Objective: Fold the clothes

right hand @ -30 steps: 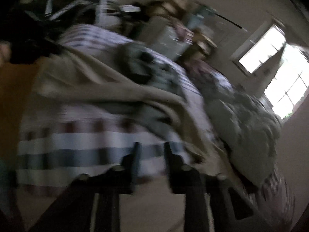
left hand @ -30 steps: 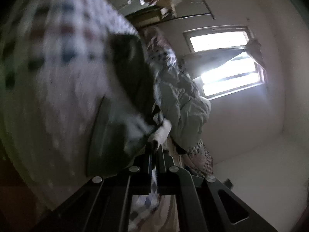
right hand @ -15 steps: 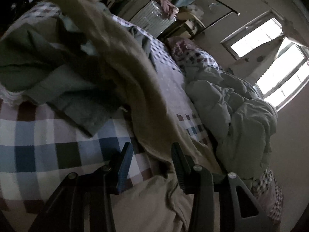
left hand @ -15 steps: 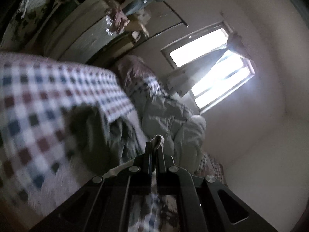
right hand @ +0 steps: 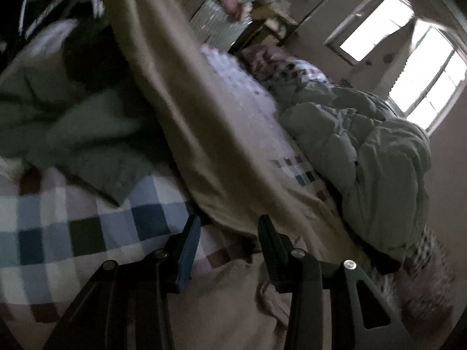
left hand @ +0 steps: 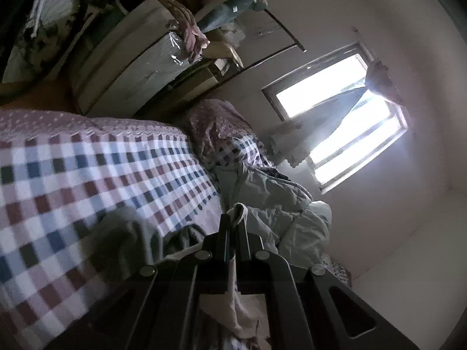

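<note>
Beige garment (right hand: 204,134), a long stretch of tan cloth, is the piece being handled: in the right wrist view it runs from the bottom of the frame, past the right gripper (right hand: 229,230), up to the upper left, lifted clear of the bed (right hand: 87,227) along most of that run. The right gripper's jaws stand apart at lower centre with the cloth's lower edge just beyond their tips, and they pinch nothing. In the left wrist view the left gripper (left hand: 232,227) has its jaws together on a pale corner of fabric (left hand: 238,211), which pokes out above the tips at lower centre; more cloth hangs beneath.

To do this step well, I judge the right jaws should close on the free edge close to a corner, not mid-panel, so the two held points pull the cloth flat. Keep it taut and away from the green clothes (right hand: 87,134) lying on the checked cover at left, which could snag and drag along. Farther back, the grey quilt (right hand: 364,145) heaped at right narrows the laying space, so the open checked area is the better place to lay it down. A bright window (left hand: 344,134) sits beyond.
</note>
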`<state>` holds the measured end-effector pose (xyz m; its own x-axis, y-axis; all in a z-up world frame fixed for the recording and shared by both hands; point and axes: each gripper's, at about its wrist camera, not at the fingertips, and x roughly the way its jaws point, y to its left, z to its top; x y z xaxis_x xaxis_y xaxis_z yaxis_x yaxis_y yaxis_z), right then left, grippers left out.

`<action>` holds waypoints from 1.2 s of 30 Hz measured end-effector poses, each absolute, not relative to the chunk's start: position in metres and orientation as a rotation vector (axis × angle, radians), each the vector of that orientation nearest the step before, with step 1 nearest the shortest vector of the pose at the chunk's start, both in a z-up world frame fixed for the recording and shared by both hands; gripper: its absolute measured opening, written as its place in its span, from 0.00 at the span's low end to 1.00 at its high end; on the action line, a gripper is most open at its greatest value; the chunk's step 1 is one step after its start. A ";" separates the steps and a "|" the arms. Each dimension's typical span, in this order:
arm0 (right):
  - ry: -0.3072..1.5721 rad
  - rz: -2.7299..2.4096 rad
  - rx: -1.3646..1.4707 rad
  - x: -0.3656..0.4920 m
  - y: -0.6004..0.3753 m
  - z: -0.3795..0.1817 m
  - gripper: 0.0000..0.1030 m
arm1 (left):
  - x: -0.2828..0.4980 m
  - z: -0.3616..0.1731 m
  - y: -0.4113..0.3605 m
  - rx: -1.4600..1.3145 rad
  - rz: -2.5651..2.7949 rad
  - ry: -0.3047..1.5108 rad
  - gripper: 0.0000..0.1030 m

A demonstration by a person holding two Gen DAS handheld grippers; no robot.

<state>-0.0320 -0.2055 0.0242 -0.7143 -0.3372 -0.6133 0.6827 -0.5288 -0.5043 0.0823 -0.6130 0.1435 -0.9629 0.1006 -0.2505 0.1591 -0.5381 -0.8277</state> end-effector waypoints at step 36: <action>-0.081 -2.347 0.852 -0.020 0.088 0.107 0.45 | -0.082 0.272 -0.221 1.020 -3.129 0.943 0.01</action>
